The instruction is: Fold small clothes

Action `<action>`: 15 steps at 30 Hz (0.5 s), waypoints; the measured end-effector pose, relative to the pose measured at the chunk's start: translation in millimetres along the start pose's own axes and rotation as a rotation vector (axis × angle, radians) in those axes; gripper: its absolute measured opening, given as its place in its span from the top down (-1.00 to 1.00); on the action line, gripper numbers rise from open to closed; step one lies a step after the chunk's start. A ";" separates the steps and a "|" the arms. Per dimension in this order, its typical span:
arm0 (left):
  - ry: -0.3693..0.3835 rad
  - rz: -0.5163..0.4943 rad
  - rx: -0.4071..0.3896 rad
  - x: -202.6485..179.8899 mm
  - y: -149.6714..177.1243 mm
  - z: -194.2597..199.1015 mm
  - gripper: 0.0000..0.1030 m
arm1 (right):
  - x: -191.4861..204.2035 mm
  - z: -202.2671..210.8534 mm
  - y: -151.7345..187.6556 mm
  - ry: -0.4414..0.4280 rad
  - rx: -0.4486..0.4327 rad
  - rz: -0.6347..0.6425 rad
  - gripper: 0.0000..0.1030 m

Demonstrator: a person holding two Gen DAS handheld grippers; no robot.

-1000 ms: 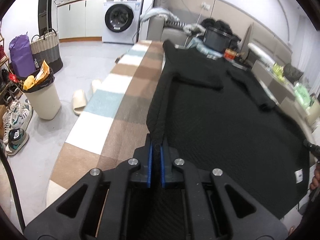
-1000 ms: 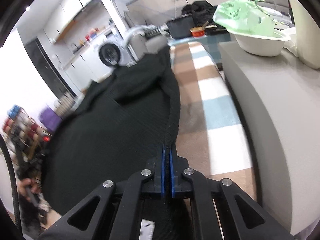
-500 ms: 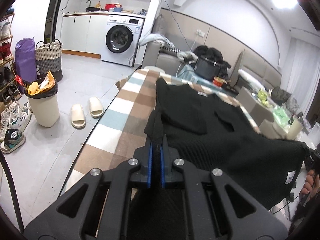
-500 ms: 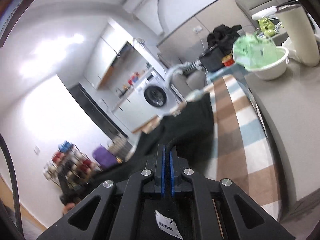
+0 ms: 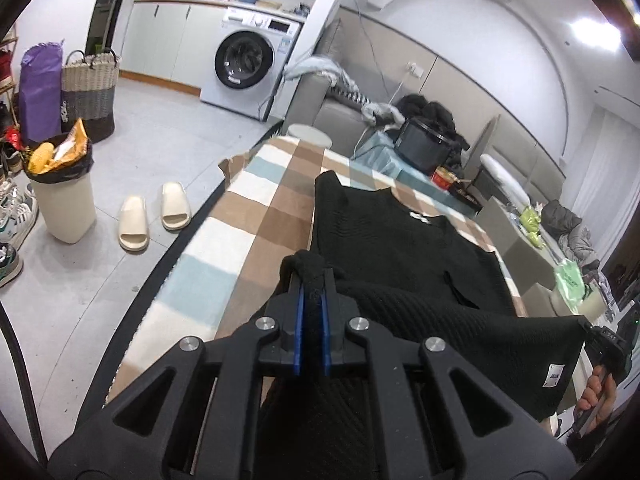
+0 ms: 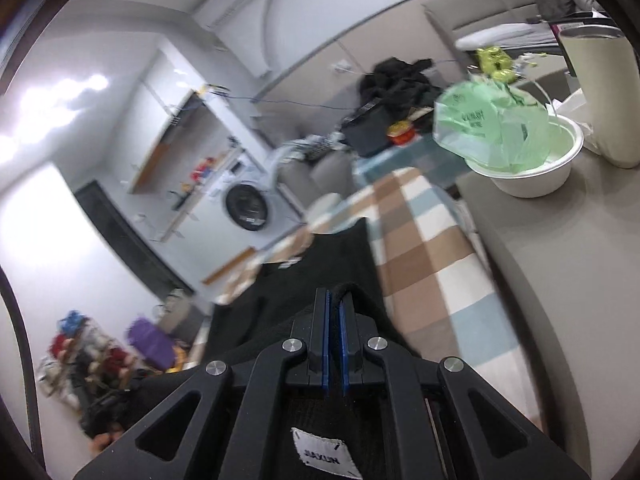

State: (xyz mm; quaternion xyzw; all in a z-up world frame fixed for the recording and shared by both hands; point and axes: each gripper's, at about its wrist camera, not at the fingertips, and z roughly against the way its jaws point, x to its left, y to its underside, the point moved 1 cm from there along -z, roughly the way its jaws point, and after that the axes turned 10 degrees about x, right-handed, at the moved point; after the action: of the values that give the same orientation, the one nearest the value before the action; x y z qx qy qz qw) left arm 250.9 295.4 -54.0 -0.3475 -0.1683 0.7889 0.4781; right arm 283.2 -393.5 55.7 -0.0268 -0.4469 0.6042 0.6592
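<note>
Hem-to-collar fold in hand; left gripper (image 5: 311, 300) and right gripper (image 6: 335, 334) each clenched on black sweater (image 5: 400, 240) hem corner, lifted above checked cloth (image 5: 256, 216); next: carry hem forward level, lay on collar.

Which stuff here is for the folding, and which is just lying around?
For the folding:
black sweater
left gripper
right gripper
checkered cloth

Just lying around:
slippers
trash bin
white bowl
green bag

Washing machine (image 5: 245, 65) by wall. Slippers (image 5: 154, 215) on floor beside bin (image 5: 64, 204). Green bag (image 6: 490, 126) in white bowl (image 6: 532, 176).
</note>
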 end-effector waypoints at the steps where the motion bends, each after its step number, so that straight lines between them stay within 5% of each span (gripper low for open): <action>1: -0.017 0.002 0.020 -0.7 -5.8 -13.9 0.91 | -3.0 -13.0 -3.2 0.030 0.020 -0.010 0.91; 4: -0.050 0.023 0.095 2.0 -13.0 -46.6 0.84 | -13.1 -36.0 -6.9 0.116 0.101 -0.023 0.80; 8: -0.076 0.019 0.145 7.9 -4.1 -68.1 0.45 | -26.4 -42.1 3.5 0.131 0.174 -0.022 0.37; 11: -0.080 0.021 0.165 14.6 13.0 -68.3 0.25 | -36.3 -39.3 17.5 0.169 0.226 -0.020 0.30; 15: -0.037 0.017 0.188 16.5 30.4 -66.3 0.25 | -46.5 -39.3 31.1 0.139 0.267 -0.032 0.27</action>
State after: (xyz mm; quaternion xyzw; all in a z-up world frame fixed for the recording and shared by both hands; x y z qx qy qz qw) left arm 273.5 290.6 -125.0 -0.2878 -0.0993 0.8116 0.4986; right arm 289.6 -403.5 -11.6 0.0264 -0.3162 0.6445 0.6956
